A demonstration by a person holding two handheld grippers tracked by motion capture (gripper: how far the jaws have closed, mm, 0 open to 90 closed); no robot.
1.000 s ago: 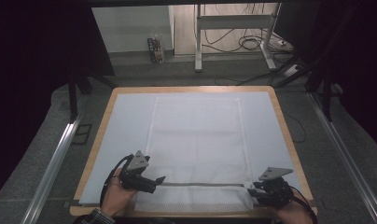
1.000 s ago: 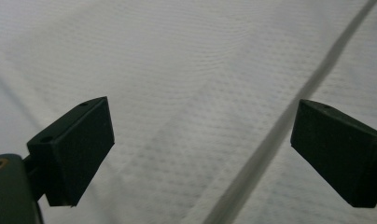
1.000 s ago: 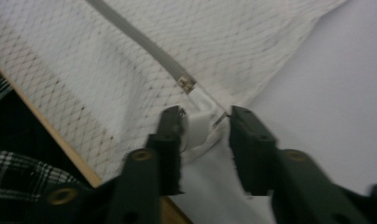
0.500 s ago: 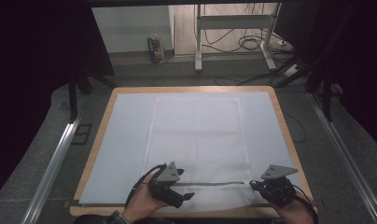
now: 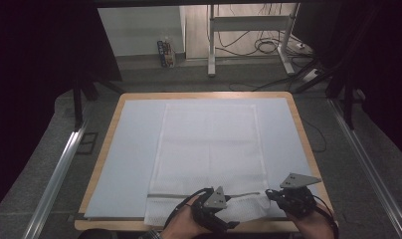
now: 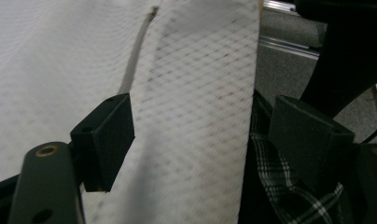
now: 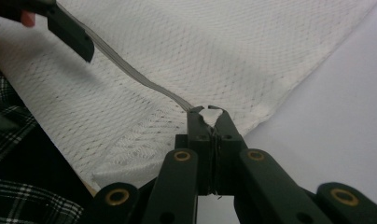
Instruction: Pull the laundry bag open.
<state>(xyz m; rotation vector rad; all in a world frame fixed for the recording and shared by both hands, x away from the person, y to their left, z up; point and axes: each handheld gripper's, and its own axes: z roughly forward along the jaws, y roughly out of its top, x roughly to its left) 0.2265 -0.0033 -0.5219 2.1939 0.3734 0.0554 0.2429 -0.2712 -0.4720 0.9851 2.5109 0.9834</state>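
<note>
My right gripper (image 7: pixel 210 115) is clamped on a pinch of the white mesh laundry bag (image 5: pixel 209 149), right at the end of its grey zipper strip (image 7: pixel 130 74), near the bag's corner. My left gripper (image 6: pixel 196 140) has its jaws spread wide over the bag's near edge, with nothing between them. The bag lies flat along the middle of the pale blue mat (image 5: pixel 134 149), its zipper end towards me and hanging slightly over the table's near edge.

My worry is the right-hand hold: only a small tuft of mesh is caught, so I judge a sharp pull could tear it free or snag the netting. If my left jaws close off the zipper line, they may grab both layers of mesh, or just bunch the fabric.

The mat covers a light wooden-rimmed table (image 5: pixel 303 124). Beyond it the room is dim, with grey carpet, a white desk frame (image 5: pixel 249 35) and loose cables (image 5: pixel 268 47) on the floor.
</note>
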